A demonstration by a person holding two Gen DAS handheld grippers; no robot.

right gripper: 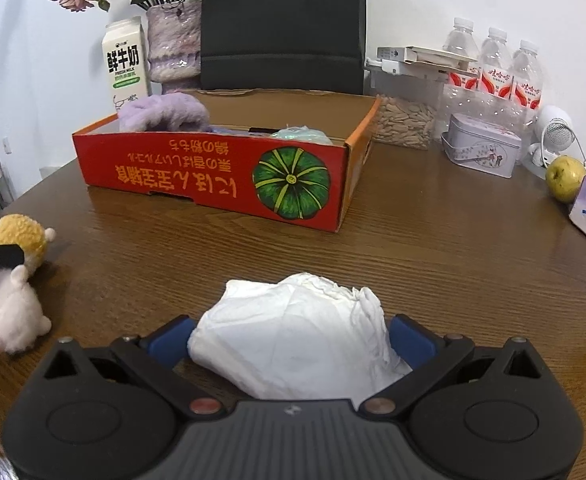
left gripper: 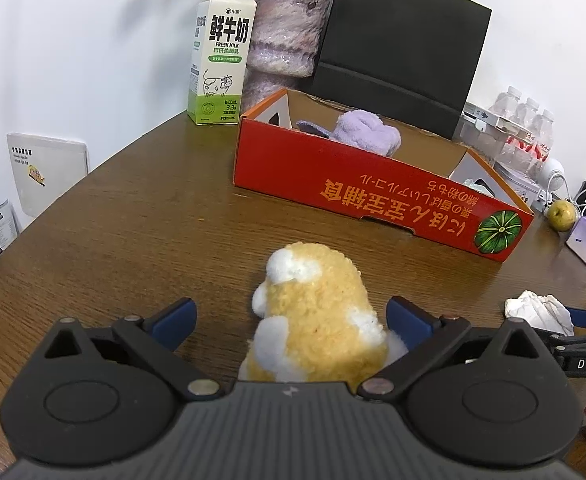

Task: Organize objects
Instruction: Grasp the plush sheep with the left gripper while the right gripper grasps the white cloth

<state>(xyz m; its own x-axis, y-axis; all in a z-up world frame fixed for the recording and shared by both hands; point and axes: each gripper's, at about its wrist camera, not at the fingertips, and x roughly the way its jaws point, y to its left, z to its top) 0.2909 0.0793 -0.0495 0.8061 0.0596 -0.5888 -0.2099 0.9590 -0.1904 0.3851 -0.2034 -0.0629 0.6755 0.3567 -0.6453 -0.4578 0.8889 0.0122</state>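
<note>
Left claw (left gripper: 291, 322) is spread wide around the plush toy (left gripper: 317, 316), a yellow-and-white fuzzy animal lying on the worktop (left gripper: 133, 220). Right pad looks to be touching the fur, left pad is clear of it w/ a gap, so no squeeze yet. Right claw (right gripper: 291, 340) is likewise spread, both blue pads hugging the sides of a crumpled white paper wad (right gripper: 297, 340) resting on the wood; looks like contact only, not a real pinch.

Red cardboard box (left gripper: 373, 188) sits beyond both items, open top, w/ a purple fluffy thing (left gripper: 367, 132) already inside plus smth pale near its right end. Prob the drop spot for both.

Handling, my guess: plush is light, soft, compresses a lot, so grip across the fat mid-body, not ears or limbs, and close well in before lifting or it'll sag out. Fuzz gives decent friction. Paper wad is nearly weightless, crushes easily, no damage risk; take it across the widest part. Loose folds may slip free if only an edge gets caught.

Milk carton (left gripper: 219, 52), vase and black bag stand behind the box, well apart from the claws
</note>
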